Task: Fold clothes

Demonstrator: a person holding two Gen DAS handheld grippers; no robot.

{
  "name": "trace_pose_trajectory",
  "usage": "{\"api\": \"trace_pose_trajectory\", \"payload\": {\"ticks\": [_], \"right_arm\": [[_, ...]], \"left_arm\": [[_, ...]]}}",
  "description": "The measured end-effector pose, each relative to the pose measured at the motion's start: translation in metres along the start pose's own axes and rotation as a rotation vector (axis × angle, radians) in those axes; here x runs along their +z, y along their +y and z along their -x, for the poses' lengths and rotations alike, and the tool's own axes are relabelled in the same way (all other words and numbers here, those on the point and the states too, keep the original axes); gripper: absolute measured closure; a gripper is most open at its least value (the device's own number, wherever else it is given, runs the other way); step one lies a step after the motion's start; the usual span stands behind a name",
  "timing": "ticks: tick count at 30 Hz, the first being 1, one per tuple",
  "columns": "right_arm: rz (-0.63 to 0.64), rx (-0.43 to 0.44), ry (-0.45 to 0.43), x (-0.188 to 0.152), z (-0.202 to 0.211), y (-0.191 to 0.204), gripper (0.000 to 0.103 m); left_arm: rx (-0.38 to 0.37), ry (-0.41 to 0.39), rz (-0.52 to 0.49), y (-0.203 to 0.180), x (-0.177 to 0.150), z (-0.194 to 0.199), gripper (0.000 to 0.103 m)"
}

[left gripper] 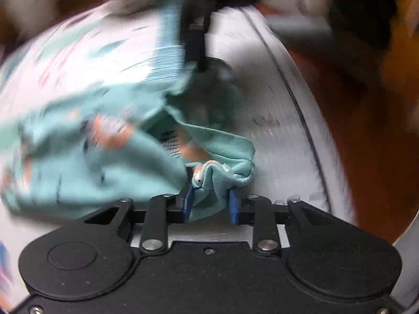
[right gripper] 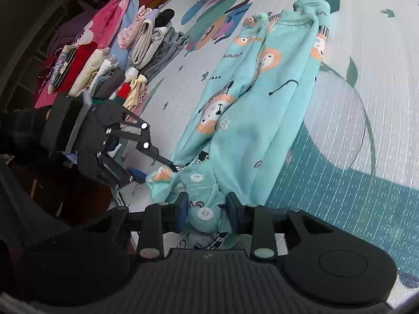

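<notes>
Bunched mint fabric of the lion-print baby garment [left gripper: 125,162] sits pinched in the left hand-held gripper [left gripper: 210,201], view blurred. Right view: right hand-held gripper [right gripper: 208,210] clamps the snap-button edge; garment stretches far across the play mat [right gripper: 353,120], left hand-held gripper gripping alongside.

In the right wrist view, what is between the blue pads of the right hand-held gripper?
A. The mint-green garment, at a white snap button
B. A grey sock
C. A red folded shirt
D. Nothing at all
A: the right hand-held gripper has its pads pressed on the bunched end of the mint-green garment, with a white snap button showing between them.
</notes>
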State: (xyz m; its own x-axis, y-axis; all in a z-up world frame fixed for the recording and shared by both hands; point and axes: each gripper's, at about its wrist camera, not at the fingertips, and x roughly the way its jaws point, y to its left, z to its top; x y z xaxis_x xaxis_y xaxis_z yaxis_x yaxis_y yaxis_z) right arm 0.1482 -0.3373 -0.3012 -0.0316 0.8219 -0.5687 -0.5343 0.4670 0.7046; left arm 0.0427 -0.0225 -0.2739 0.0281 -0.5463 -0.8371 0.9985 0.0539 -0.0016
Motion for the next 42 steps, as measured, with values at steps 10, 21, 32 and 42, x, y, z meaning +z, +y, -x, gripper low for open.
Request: {"api": "trace_pose_trajectory", "payload": {"ticks": [10, 21, 32, 42], "right_arm": [[0.919, -0.337, 0.215, -0.053, -0.011, 0.096, 0.04], [1.661, -0.558, 0.185, -0.109, -0.056, 0.101, 0.044], [1.332, -0.375, 0.19, -0.063, -0.045, 0.119, 0.078], [0.749, 0.029, 0.31, -0.02, 0.011, 0.139, 0.078]], "left_arm": [[-0.1, -0.164, 0.439, 0.038, -0.04, 0.022, 0.079], [-0.161, -0.199, 0.548, 0.054, -0.043, 0.033, 0.079], [-0.023, -0.022, -0.029, -0.007, -0.001, 0.027, 0.082], [-0.355, -0.064, 0.085, -0.014, 0.007, 0.072, 0.082]]}}
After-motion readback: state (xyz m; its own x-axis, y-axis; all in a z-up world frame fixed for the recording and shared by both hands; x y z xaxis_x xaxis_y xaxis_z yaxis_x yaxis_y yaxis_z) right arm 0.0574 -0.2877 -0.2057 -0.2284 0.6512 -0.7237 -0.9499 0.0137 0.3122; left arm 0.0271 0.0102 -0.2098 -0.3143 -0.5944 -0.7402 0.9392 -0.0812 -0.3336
